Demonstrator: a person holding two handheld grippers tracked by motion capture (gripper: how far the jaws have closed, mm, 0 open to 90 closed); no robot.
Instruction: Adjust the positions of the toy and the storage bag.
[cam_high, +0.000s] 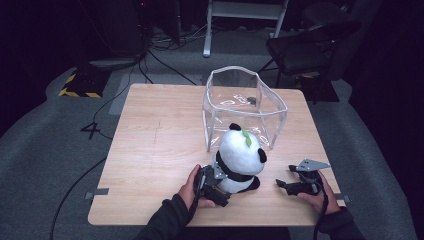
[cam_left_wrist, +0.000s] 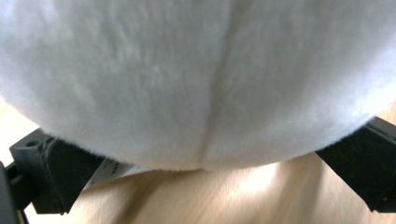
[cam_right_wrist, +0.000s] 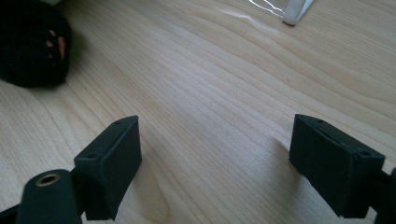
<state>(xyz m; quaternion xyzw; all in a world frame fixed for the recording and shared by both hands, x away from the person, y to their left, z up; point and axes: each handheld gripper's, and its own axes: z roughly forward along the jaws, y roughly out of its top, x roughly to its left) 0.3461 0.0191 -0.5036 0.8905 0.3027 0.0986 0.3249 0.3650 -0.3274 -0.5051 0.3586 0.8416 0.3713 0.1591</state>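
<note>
Panda plush (cam_high: 241, 159) sits upright at about 6 o'clock on the wooden table (cam_high: 150, 150), just in front of the clear plastic bin (cam_high: 243, 105), probably staged to be lifted in. The left gripper (cam_high: 216, 184) presses in at the toy's 8 o'clock; its own view shows white fur (cam_left_wrist: 201, 79) bulging between spread jaws, so whether they are clamped yet I cannot tell. The right gripper (cam_high: 292, 184) rests released at 4 o'clock, jaws wide over bare wood, a black paw (cam_right_wrist: 32, 44) nearby.
</note>
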